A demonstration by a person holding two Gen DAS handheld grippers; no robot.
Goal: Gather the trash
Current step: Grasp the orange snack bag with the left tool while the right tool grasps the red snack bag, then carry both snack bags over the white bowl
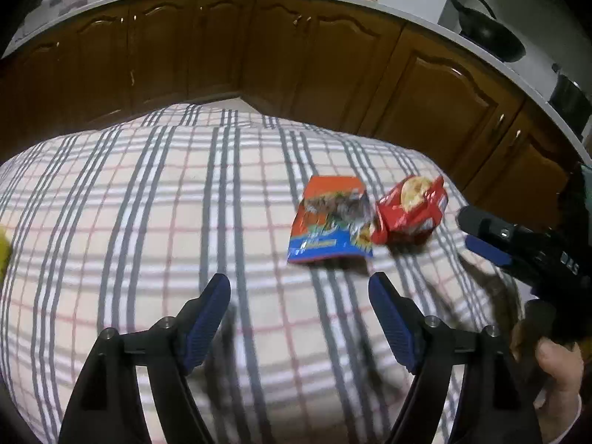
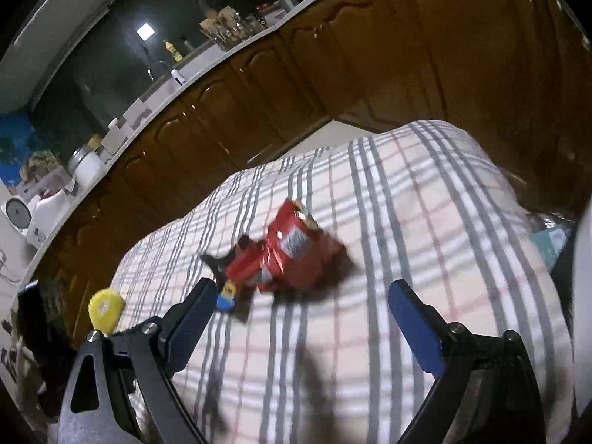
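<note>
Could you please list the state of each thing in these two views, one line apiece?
Left gripper: open, nothing between its fingers.
Right gripper: open, holding nothing.
Red wrapper: crumpled, torn open, lying on the tablecloth.
Orange and blue packet: torn open, lying flat, touching the red wrapper.
Checked tablecloth: spread over the table.
Cabinet doors: shut.

Right gripper: white lettering on its black body, seen in the left wrist view, read roughly "D R S", though blur left it uncertain. Red wrapper and blue-orange wrapper: print was present but too blurred to read.
</note>
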